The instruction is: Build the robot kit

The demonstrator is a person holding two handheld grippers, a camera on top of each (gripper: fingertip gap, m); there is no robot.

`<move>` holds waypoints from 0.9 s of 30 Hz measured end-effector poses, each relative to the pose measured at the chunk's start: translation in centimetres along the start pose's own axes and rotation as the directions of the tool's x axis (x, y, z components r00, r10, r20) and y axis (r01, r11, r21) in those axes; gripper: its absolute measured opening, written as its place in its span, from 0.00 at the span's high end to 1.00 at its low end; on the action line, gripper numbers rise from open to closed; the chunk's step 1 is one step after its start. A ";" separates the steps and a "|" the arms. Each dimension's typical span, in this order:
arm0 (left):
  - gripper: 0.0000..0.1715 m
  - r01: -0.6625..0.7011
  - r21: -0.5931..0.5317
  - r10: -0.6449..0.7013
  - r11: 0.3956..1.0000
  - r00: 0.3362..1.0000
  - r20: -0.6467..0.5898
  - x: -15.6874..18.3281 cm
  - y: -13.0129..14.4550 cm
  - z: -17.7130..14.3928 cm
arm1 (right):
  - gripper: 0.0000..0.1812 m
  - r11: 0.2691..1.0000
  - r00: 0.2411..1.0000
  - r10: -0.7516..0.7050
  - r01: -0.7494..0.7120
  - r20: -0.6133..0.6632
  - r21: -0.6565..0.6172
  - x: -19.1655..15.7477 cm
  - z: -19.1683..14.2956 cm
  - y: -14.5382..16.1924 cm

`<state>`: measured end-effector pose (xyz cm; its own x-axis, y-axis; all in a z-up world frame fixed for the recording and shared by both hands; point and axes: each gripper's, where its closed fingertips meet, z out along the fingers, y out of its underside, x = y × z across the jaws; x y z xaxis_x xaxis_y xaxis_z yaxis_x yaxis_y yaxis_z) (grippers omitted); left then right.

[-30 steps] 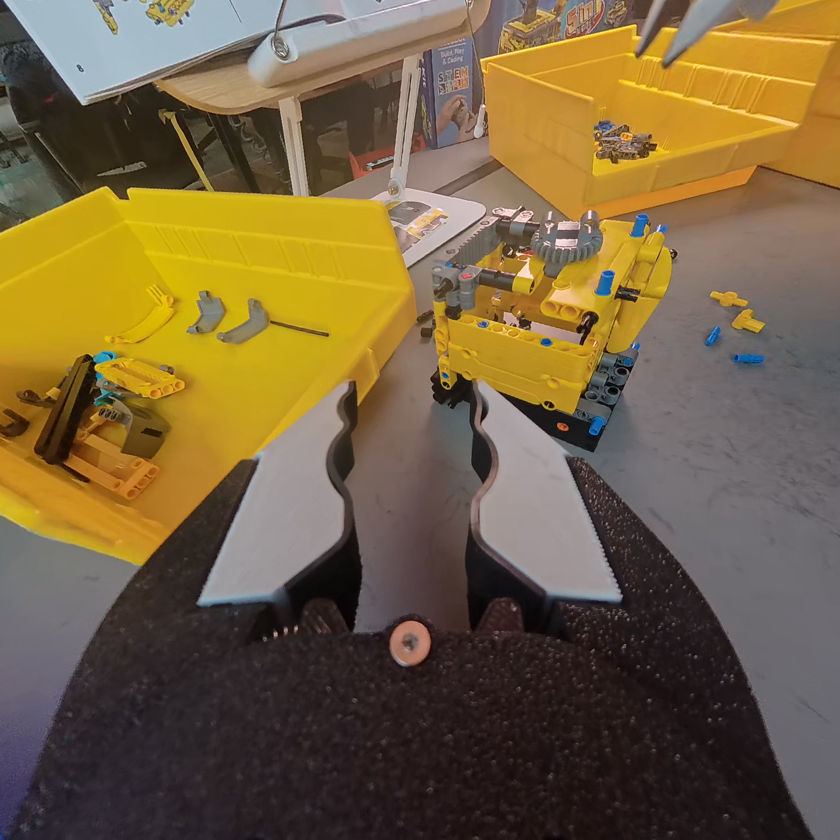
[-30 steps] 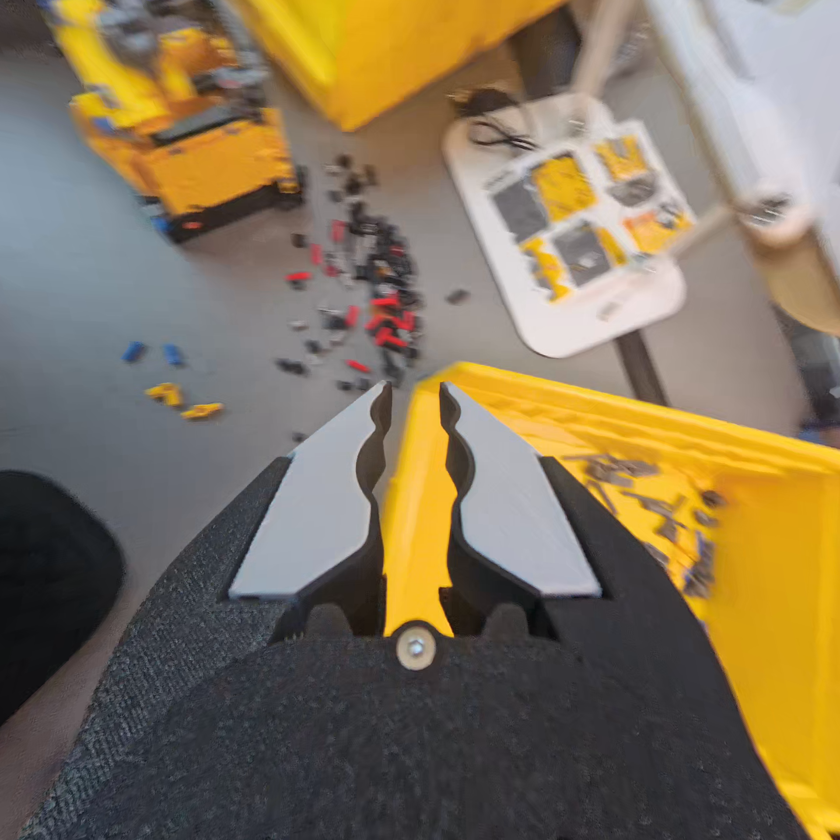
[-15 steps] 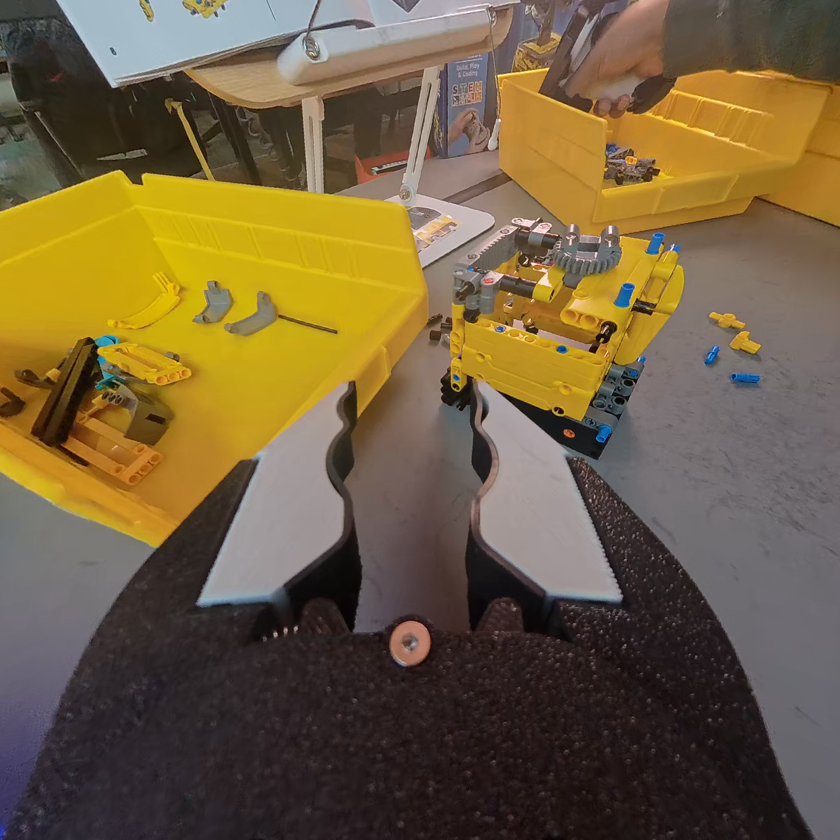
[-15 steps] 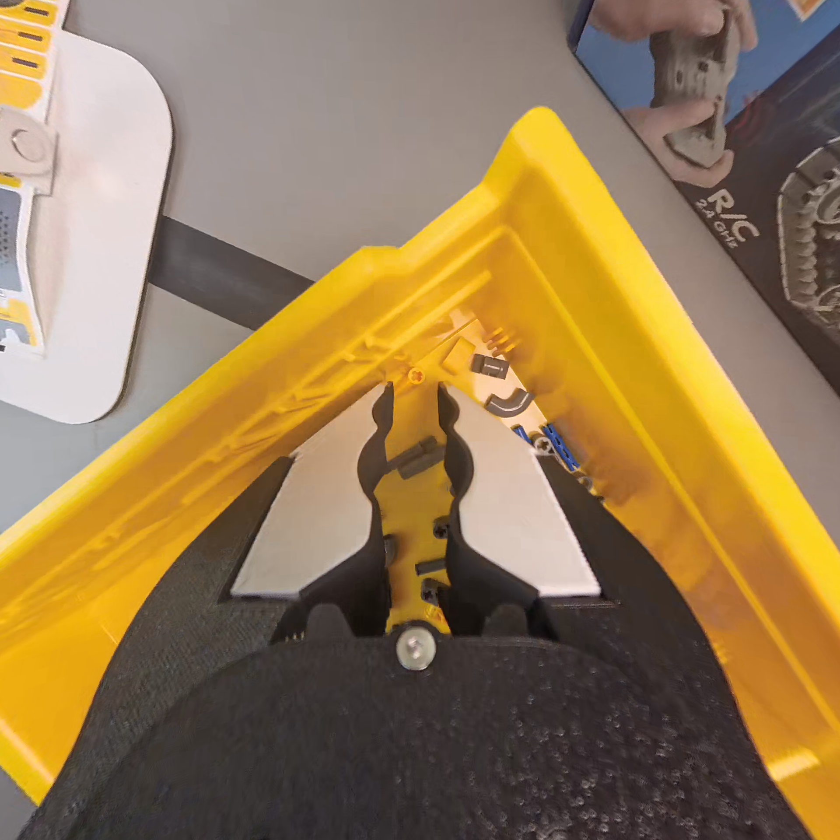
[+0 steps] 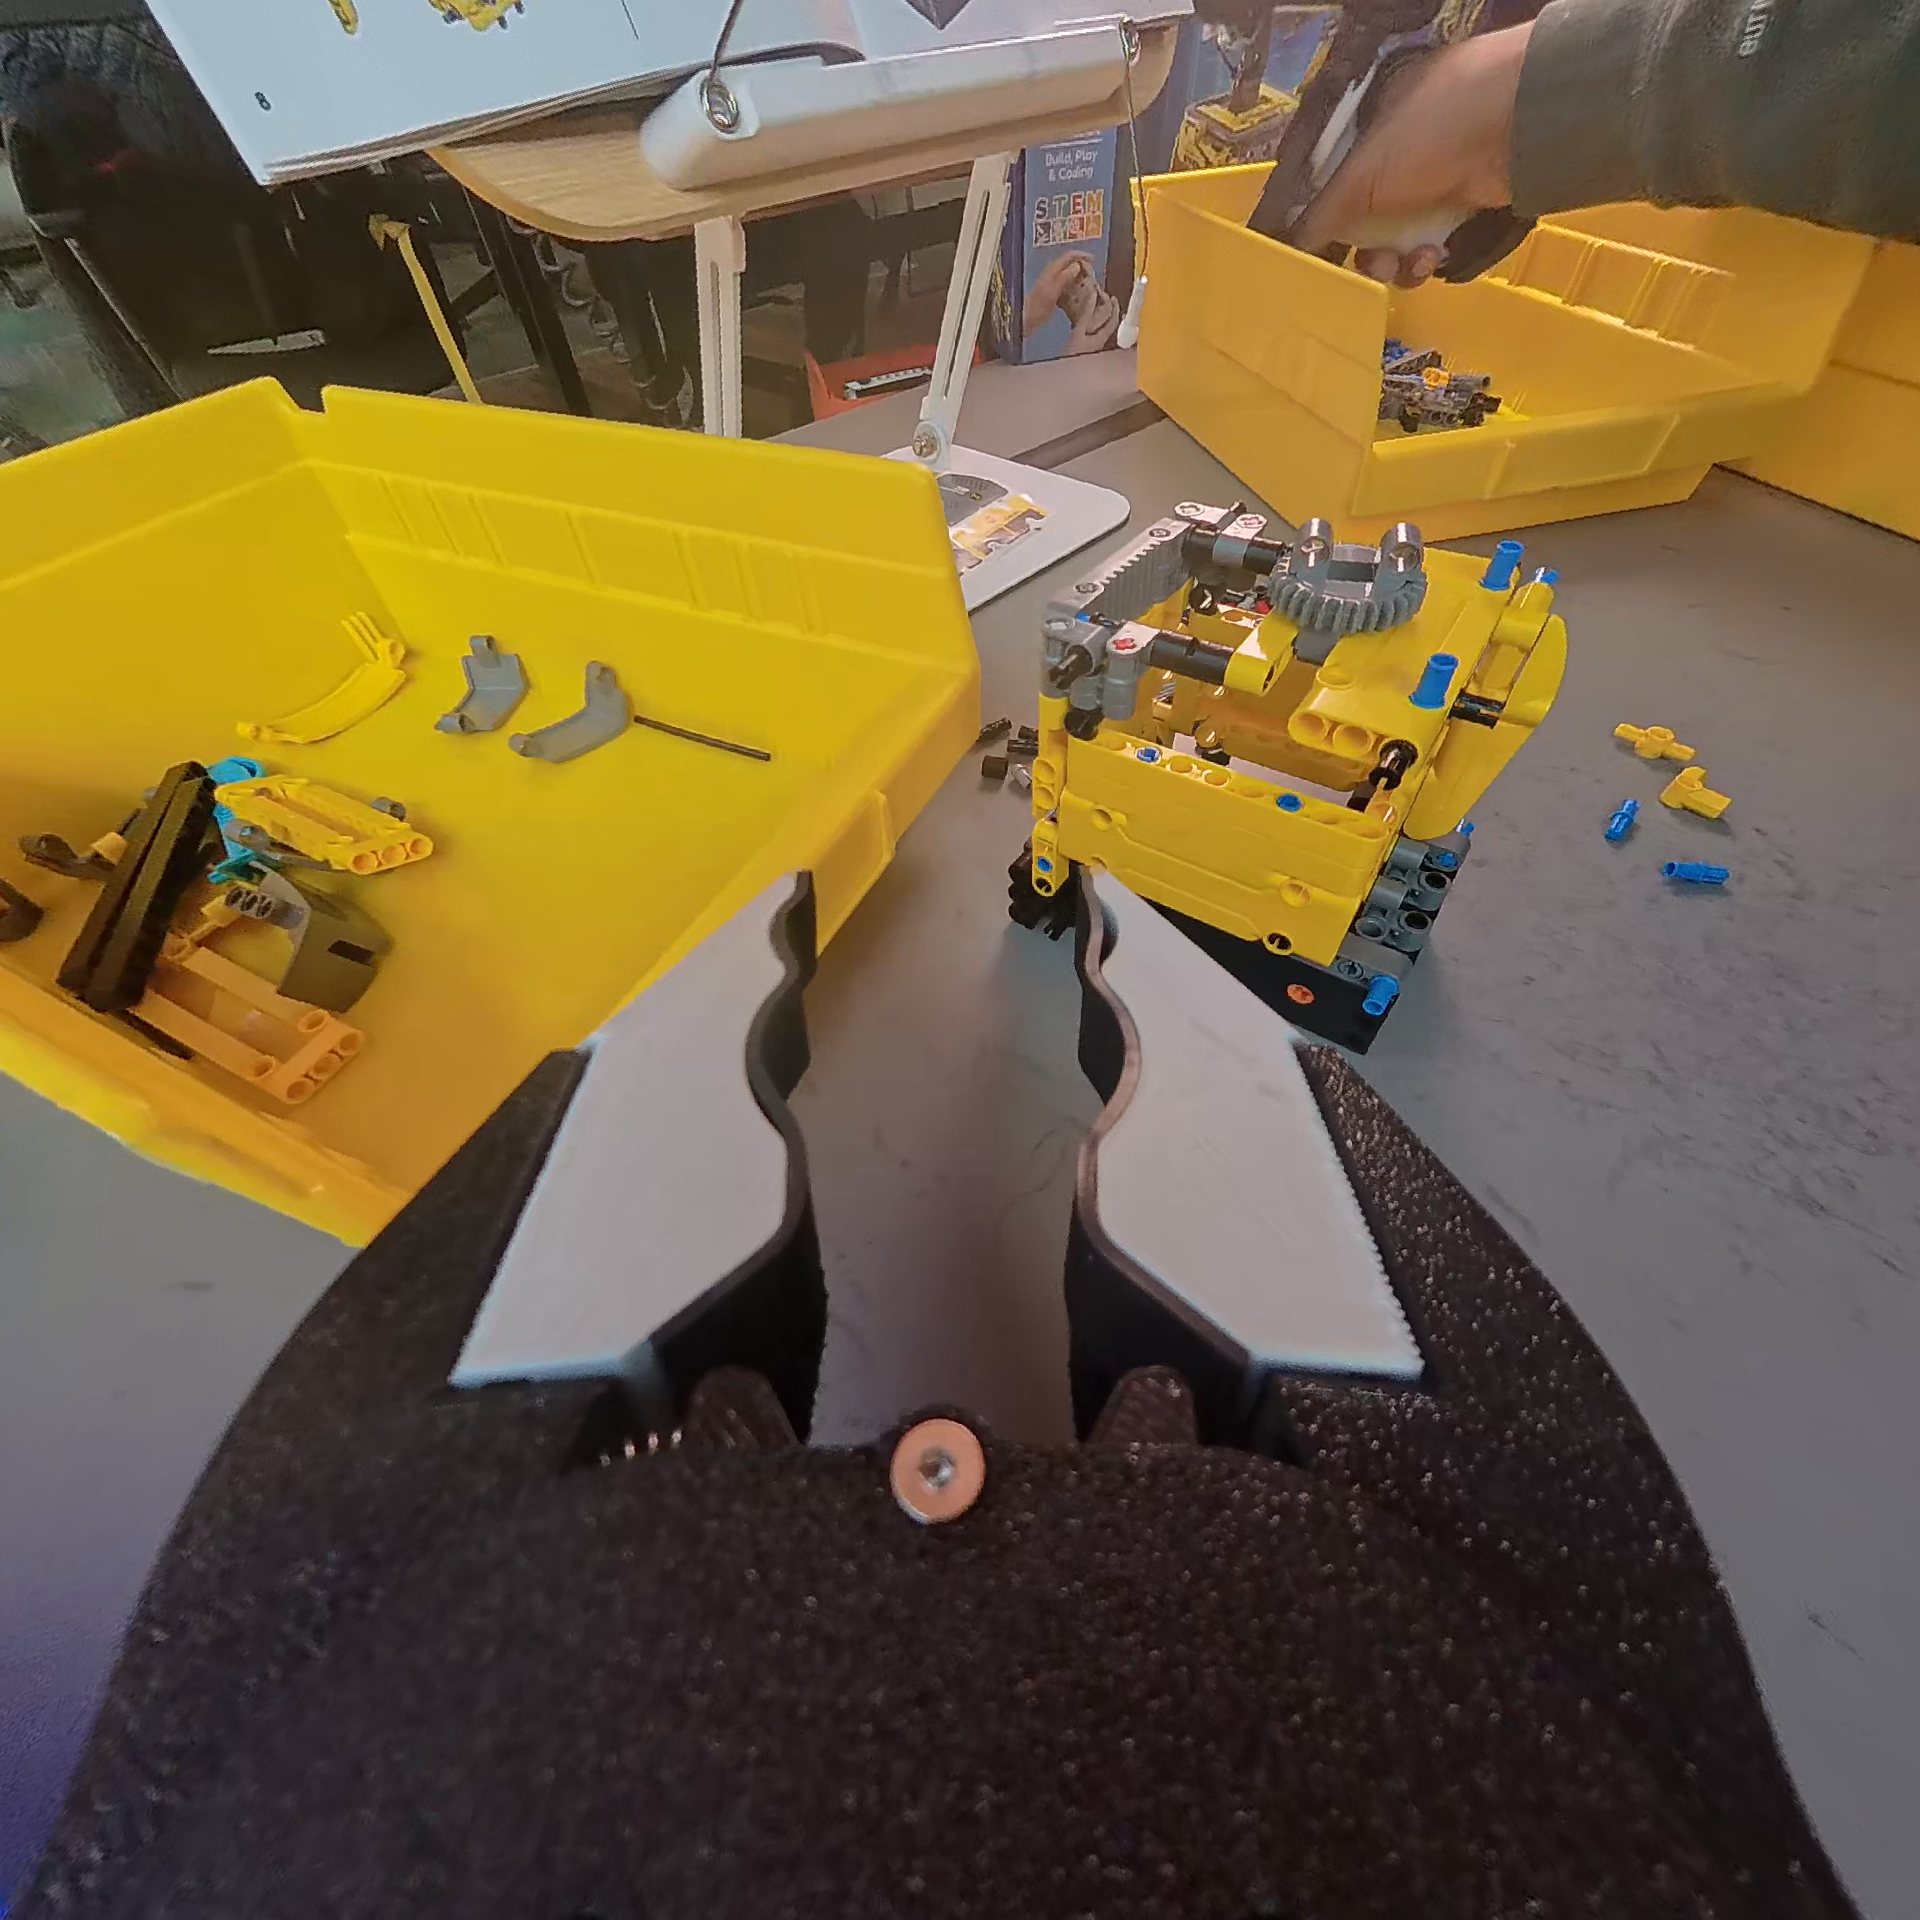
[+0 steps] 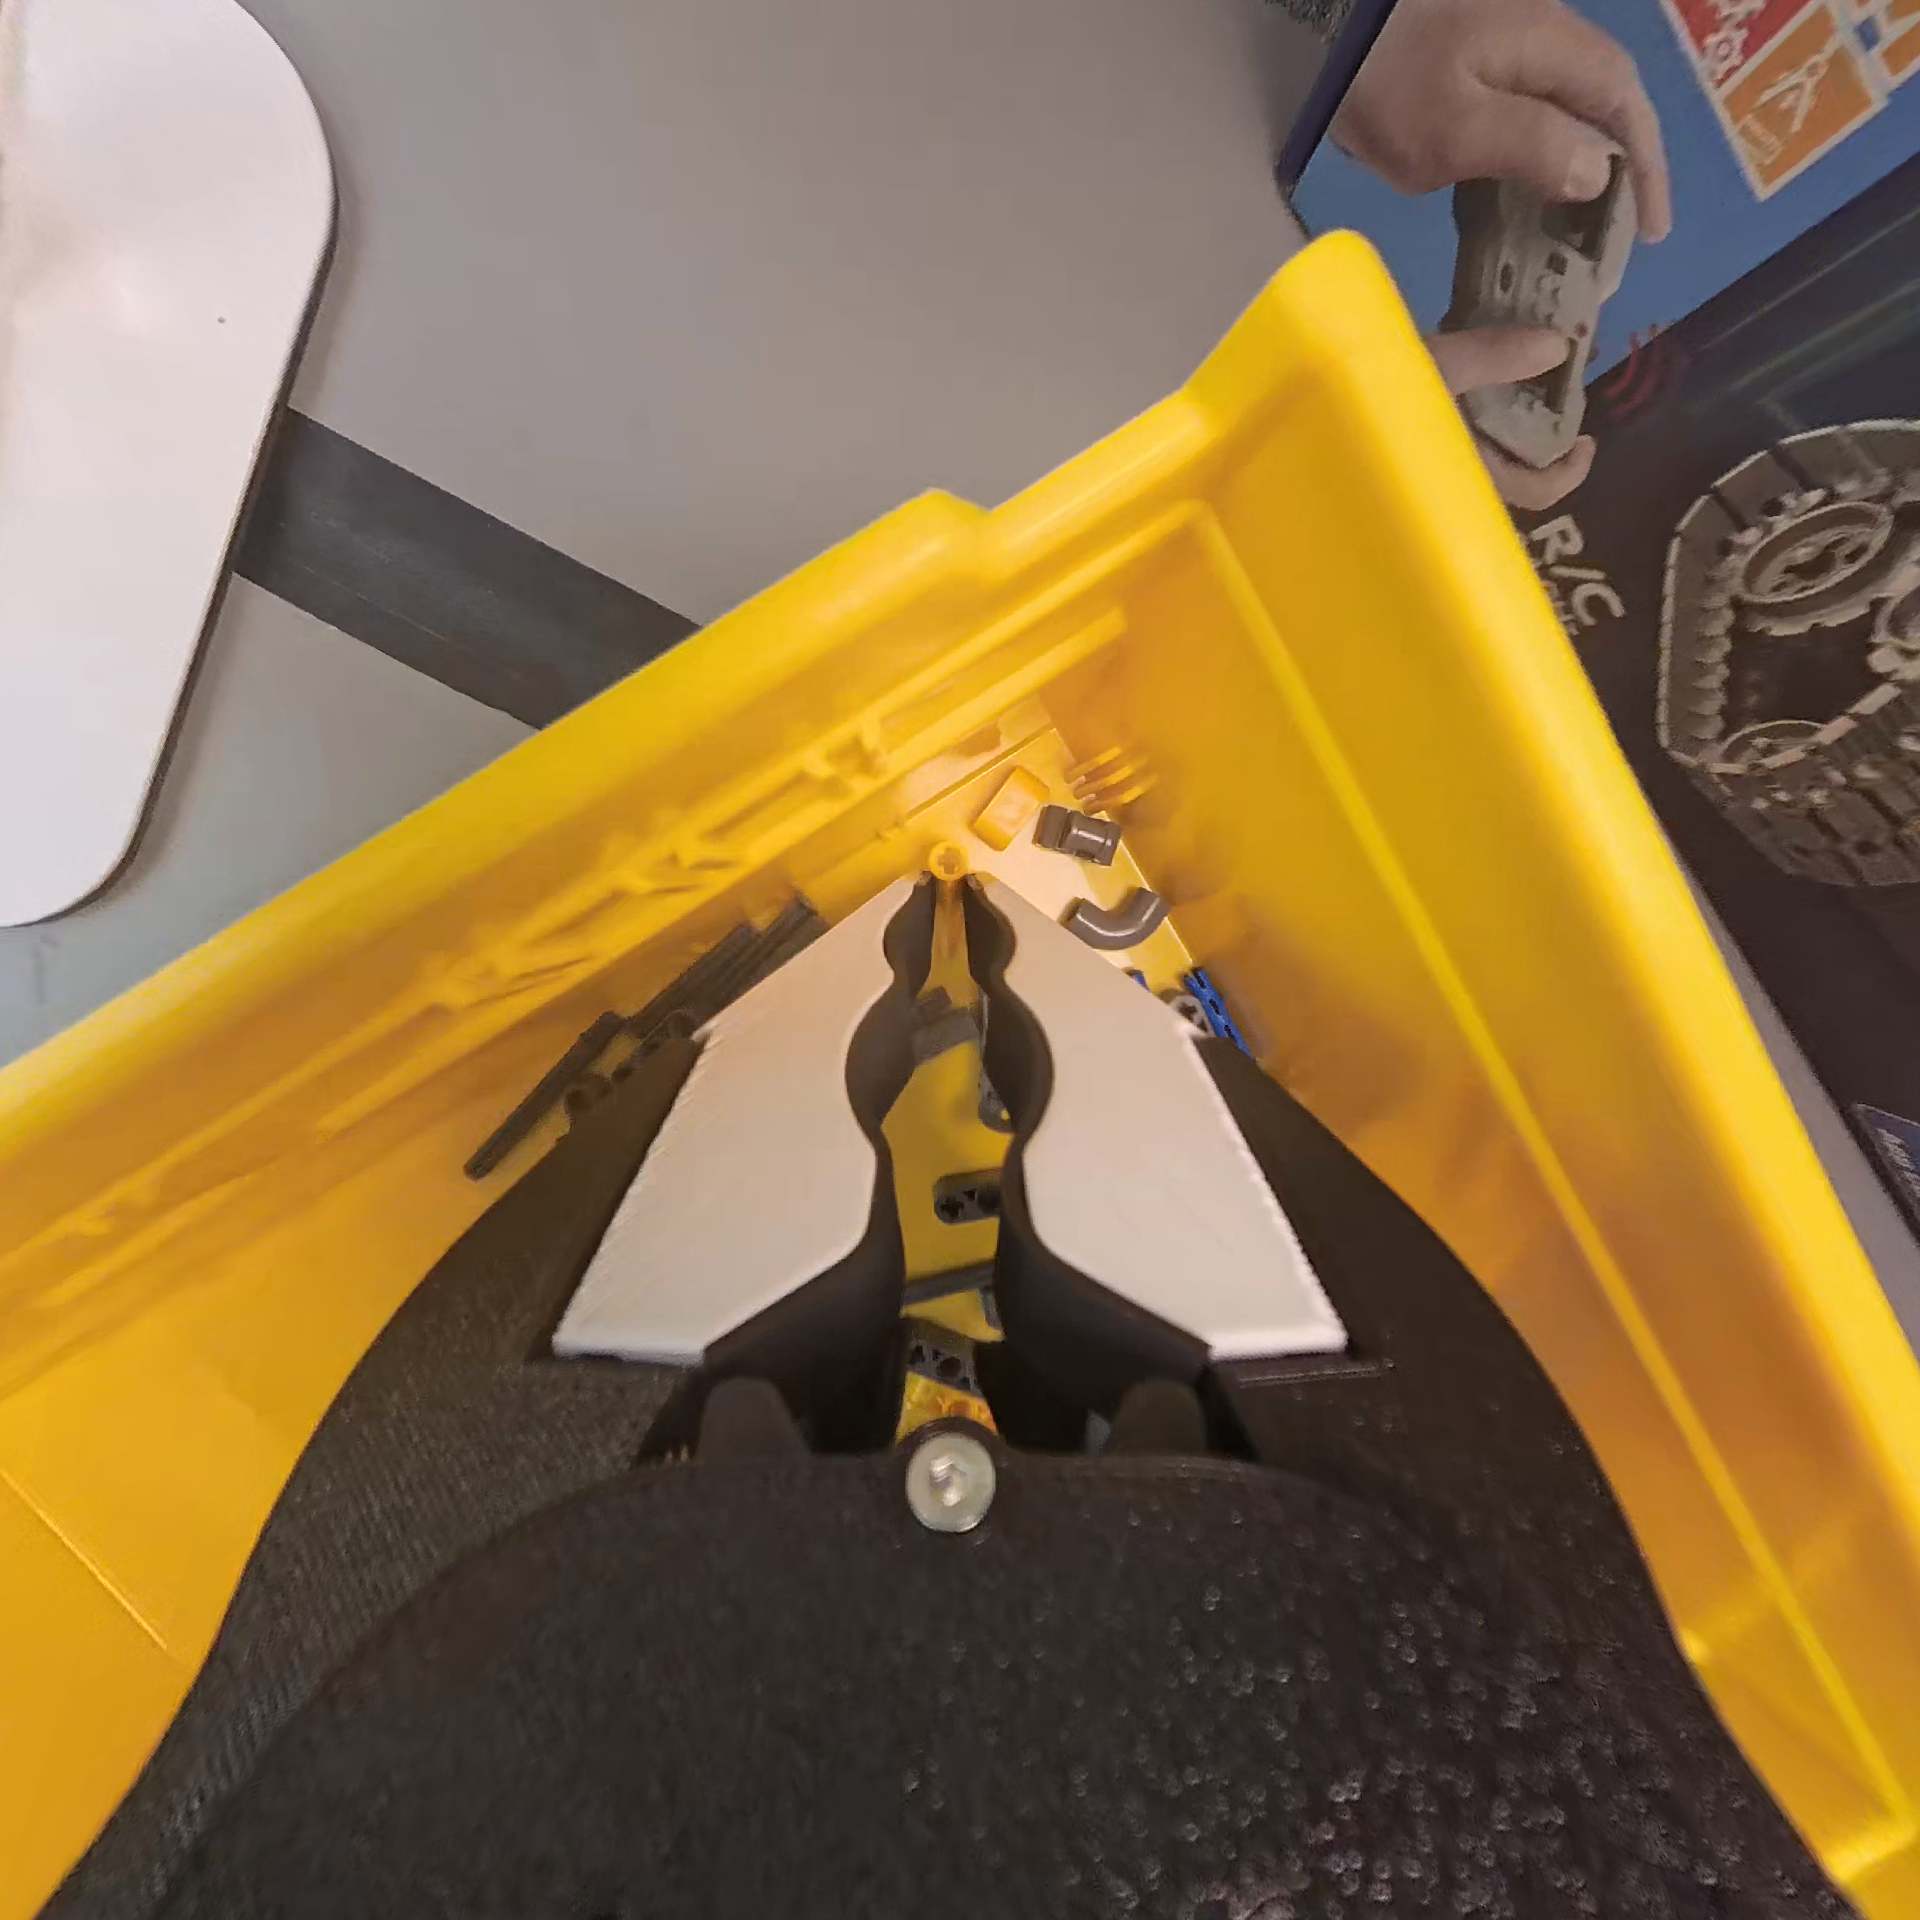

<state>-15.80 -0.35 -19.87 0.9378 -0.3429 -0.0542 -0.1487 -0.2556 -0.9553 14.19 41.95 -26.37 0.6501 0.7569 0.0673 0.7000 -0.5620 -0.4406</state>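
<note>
The left wrist camera is looking forward, low over the grey table (image 5: 1558,1195), facing a yellow brick vehicle (image 5: 1278,769) close ahead. The right wrist camera is pointing steeply down, very near, into the corner of a yellow bin (image 6: 1382,727). Both views are sharing that bin (image 5: 1247,312), far off in the left one.

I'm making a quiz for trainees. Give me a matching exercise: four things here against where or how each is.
1 left tool
2 right tool
3 yellow brick model
4 black axle

A shut on a small yellow pin in a bin
B lying in the near bin
C open above the table
D standing on the table

Pairs: 1-C, 2-A, 3-D, 4-B
</note>
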 end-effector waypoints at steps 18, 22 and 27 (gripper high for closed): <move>0.72 -0.111 0.048 0.112 0.993 0.994 -0.015 2.0 -1.8 -0.9 | 0.97 0.758 0.707 -0.651 0.587 0.275 0.286 -34.0 -15.7 18.2; 0.72 -0.141 0.049 0.141 0.989 0.990 0.012 1.8 -2.0 -1.3 | 0.97 0.788 0.740 -0.613 0.548 0.277 0.281 -34.6 -13.2 20.1; 0.72 -0.154 0.041 0.154 0.987 0.988 0.014 1.9 -1.9 -1.3 | 0.97 0.810 0.775 -0.580 0.514 0.251 0.283 -34.1 -12.8 20.7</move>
<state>-14.16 -1.65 -17.74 0.9081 -0.3655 -0.2045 -0.2785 -0.1622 -0.9466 10.28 0.22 -26.36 0.0239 0.9963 0.0830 0.8171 0.0284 -0.5758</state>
